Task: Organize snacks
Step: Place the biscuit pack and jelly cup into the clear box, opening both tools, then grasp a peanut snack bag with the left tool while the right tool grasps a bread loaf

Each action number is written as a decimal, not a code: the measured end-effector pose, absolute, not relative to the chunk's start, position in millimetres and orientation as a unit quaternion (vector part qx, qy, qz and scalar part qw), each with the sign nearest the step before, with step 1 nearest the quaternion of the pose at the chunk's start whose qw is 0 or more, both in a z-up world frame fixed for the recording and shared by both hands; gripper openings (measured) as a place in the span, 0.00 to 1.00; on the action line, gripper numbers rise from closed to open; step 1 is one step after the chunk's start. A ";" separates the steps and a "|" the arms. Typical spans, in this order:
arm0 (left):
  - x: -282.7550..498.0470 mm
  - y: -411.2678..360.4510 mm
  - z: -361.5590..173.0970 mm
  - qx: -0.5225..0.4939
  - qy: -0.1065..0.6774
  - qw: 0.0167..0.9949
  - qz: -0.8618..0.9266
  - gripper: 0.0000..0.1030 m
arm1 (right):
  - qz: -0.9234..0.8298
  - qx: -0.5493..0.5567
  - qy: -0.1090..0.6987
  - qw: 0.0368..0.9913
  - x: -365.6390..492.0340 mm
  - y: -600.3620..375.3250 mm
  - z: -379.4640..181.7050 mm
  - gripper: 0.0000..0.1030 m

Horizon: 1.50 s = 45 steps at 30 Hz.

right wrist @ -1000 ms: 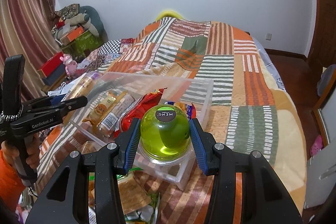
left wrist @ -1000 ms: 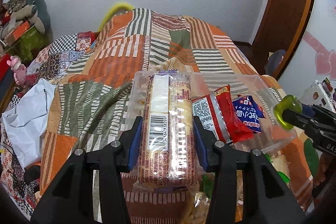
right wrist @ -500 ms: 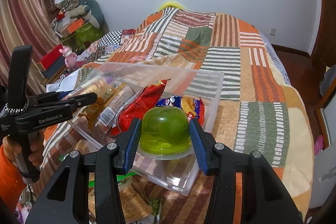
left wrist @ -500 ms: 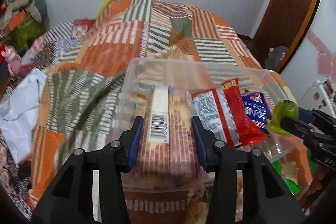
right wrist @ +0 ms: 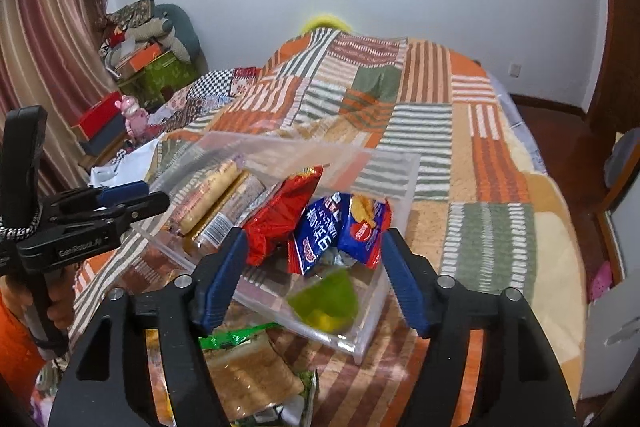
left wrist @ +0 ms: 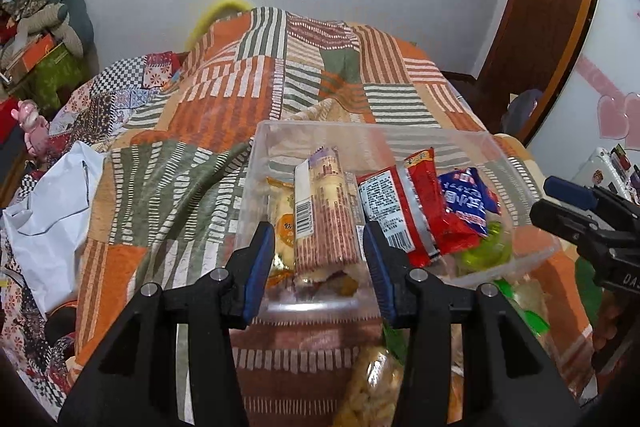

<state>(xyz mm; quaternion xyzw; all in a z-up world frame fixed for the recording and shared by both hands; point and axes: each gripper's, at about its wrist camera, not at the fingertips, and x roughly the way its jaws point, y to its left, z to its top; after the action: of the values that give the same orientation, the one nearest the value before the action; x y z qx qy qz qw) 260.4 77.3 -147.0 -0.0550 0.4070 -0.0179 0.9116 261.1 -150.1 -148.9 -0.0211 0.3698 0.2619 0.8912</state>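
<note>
left claw [left wrist: 316,263] is spread, nothing pinched | right claw [right wrist: 312,275] is spread too, nothing held | biscuit pack [left wrist: 324,215], red bag [right wrist: 280,215], blue bag [right wrist: 344,231] and green jelly cup [right wrist: 324,299] are all sat in the clear bin [right wrist: 360,339] | a few packets [right wrist: 248,379] are left loose on the blanket [right wrist: 492,239], so it's looking mostly done

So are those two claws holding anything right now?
No. The left gripper and right gripper are open; the biscuit pack and green jelly lie in the bin.
</note>
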 end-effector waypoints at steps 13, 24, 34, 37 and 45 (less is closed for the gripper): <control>201.6 72.9 -119.0 -0.055 0.392 0.918 -0.019 0.46 | 0.263 -0.018 0.344 0.901 219.4 -165.5 -117.8 0.68; 168.9 58.5 -134.0 -0.054 0.413 0.909 -0.027 0.64 | 0.271 -0.019 0.355 0.894 191.8 -167.2 -132.8 0.75; 176.1 43.4 -182.9 -0.031 0.465 0.884 -0.029 0.64 | 0.280 -0.017 0.403 0.871 195.3 -160.9 -167.4 0.75; 179.7 41.6 -190.3 -0.035 0.469 0.882 -0.035 0.64 | 0.283 -0.016 0.412 0.866 196.5 -159.4 -174.6 0.75; 198.6 49.5 -206.0 -0.091 0.492 0.864 -0.060 0.64 | 0.289 -0.027 0.428 0.856 203.6 -149.5 -188.6 0.75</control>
<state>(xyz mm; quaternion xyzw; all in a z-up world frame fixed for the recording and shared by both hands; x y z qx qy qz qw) 198.6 49.5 -206.0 -0.0910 0.4922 -0.0604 0.8636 203.6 -149.5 -188.6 -0.0269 0.4285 0.2891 0.8556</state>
